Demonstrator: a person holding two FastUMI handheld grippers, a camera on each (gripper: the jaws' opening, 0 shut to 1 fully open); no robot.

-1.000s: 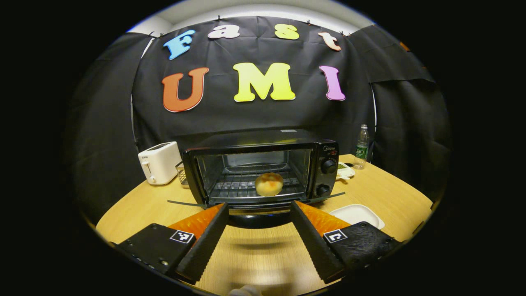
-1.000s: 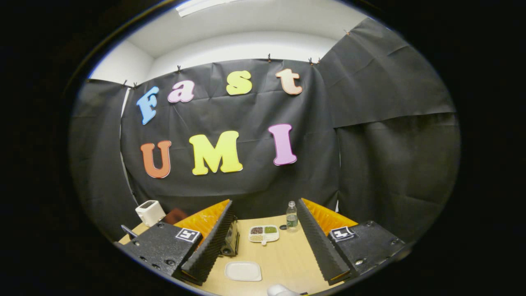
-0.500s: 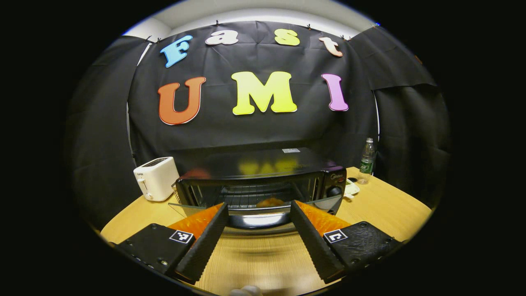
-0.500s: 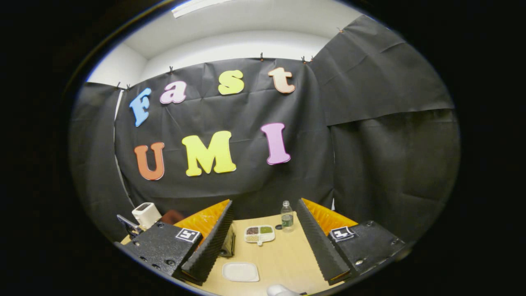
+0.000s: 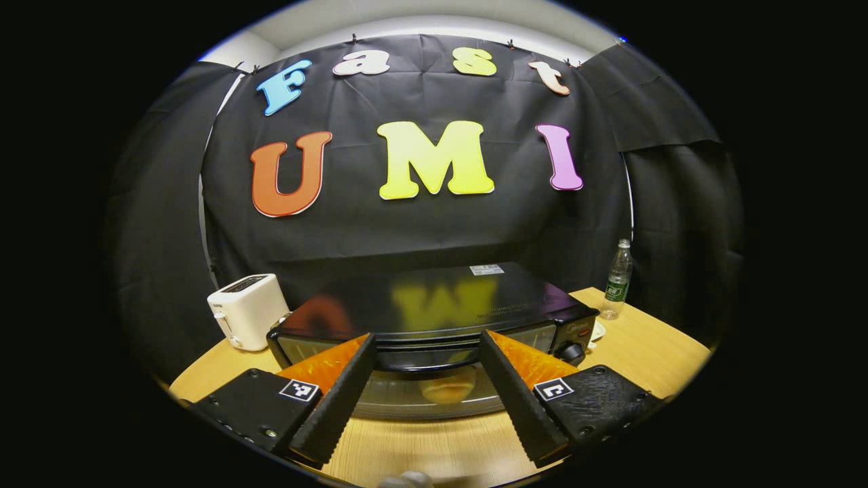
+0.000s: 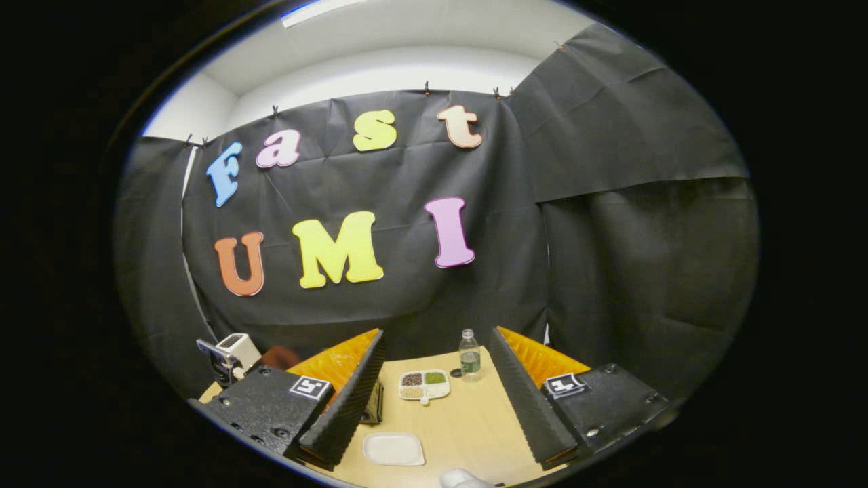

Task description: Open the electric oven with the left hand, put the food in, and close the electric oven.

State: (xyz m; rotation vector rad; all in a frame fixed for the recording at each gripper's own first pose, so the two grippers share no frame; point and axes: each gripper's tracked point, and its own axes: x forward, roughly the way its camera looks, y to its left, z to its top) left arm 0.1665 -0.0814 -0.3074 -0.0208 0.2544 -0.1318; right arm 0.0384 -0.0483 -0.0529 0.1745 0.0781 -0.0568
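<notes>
Left gripper view, L to R: white toaster (image 5: 246, 310) on wood table (image 5: 651, 342), then black electric oven (image 5: 434, 312) w/ door up, prob. fully shut but seam is hard to read; left gripper (image 5: 427, 352) jaws wide apart, gripping nothing, fingers flanking door handle (image 5: 427, 356); bun (image 5: 446, 388) visible through the glass inside; water bottle (image 5: 616, 279) far R. Right gripper view: right gripper (image 6: 436, 352) jaws wide, empty, above table w/ white plate (image 6: 394, 449), divided dish (image 6: 424, 385), bottle behind.
</notes>
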